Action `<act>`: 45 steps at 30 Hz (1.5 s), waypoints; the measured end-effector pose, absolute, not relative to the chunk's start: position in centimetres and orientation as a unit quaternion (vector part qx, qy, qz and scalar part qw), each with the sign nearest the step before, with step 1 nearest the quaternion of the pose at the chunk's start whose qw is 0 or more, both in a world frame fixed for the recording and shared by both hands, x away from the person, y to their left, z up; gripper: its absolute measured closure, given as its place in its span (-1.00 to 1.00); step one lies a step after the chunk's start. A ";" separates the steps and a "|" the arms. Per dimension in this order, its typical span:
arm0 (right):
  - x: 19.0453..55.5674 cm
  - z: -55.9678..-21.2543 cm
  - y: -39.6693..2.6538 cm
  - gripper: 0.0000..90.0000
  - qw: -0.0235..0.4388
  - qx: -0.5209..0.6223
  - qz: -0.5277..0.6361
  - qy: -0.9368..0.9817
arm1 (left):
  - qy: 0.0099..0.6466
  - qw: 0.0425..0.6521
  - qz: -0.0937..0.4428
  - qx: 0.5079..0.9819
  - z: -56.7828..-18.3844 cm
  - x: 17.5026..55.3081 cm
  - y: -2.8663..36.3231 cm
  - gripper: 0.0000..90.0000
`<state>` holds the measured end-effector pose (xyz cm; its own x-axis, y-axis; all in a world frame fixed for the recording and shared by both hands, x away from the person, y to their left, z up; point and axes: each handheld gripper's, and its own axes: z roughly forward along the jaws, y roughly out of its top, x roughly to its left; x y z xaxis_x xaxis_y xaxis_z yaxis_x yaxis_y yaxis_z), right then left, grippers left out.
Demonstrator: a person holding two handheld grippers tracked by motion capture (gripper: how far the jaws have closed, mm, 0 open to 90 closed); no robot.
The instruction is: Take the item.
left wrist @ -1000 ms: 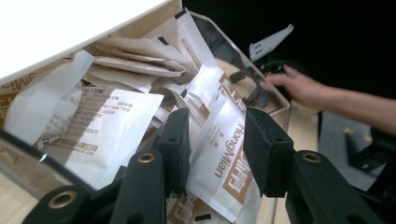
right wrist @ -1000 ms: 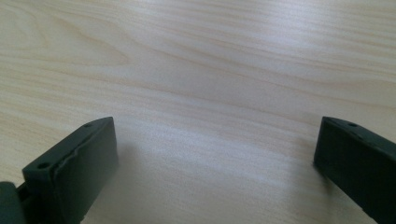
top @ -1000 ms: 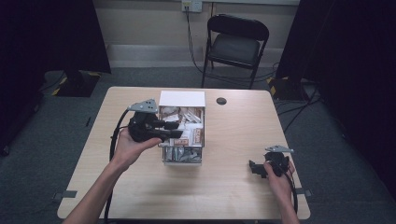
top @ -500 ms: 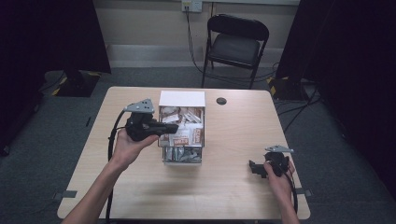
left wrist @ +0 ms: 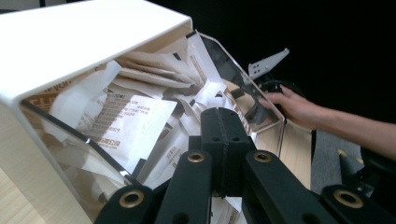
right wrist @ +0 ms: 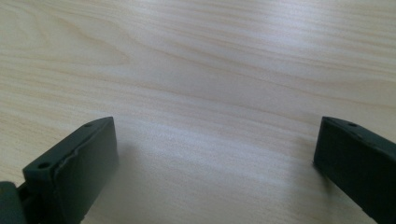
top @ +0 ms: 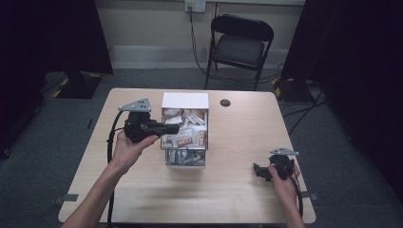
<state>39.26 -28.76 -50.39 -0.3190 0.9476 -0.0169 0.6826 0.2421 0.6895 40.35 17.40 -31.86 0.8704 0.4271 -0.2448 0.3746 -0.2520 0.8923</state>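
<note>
A clear-walled box with a white back panel (top: 185, 100) stands at the table's middle, full of white and brown paper packets (top: 187, 135). My left gripper (top: 176, 128) lies level over the box's left rim, pointing right. In the left gripper view its jaws (left wrist: 229, 126) are pressed together above the packets (left wrist: 135, 126), under the white panel (left wrist: 84, 42). Whether a packet is pinched between the tips I cannot tell. My right gripper (top: 260, 172) rests on the table near the front right corner. In its own view the jaws (right wrist: 215, 154) stand wide apart over bare wood.
The wooden table (top: 237, 199) has a small black round insert (top: 225, 102) behind the box. A black folding chair (top: 240, 45) stands beyond the far edge. The left gripper's cable (top: 111, 142) loops down by the left forearm.
The left gripper's jaws have come together, and the gripper has drawn back slightly to the left at the box's rim. The right hand has stayed put.
</note>
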 end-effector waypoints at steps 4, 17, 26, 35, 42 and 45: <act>39.3 -50.4 -28.8 -1.00 0.223 0.539 0.297 0.756 | 0.255 0.571 0.024 0.780 -31.8 40.3 17.7 1.00; 39.3 -50.4 -28.8 -1.00 0.223 0.539 0.297 0.756 | 0.252 0.586 0.023 0.770 -31.5 40.1 18.1 1.00; 39.3 -50.4 -28.8 -1.00 0.223 0.539 0.297 0.756 | 0.245 0.591 0.033 0.768 -30.9 39.8 18.5 1.00; 39.3 -50.4 -28.8 -1.00 0.223 0.539 0.297 0.756 | 0.249 0.595 0.041 0.763 -30.6 39.7 19.3 1.00; 39.3 -50.4 -28.8 -1.00 0.223 0.539 0.297 0.756 | 0.246 0.603 0.043 0.757 -30.1 39.5 19.8 1.00; 39.3 -50.4 -28.8 -1.00 0.223 0.539 0.297 0.756 | 0.244 0.607 0.046 0.755 -29.8 39.3 20.0 1.00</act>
<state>39.27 -28.76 -50.39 -0.3196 0.9474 -0.0164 0.6827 0.2422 0.6894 39.35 20.02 -29.82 0.8771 0.4238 -0.2261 0.3119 -0.1444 0.9391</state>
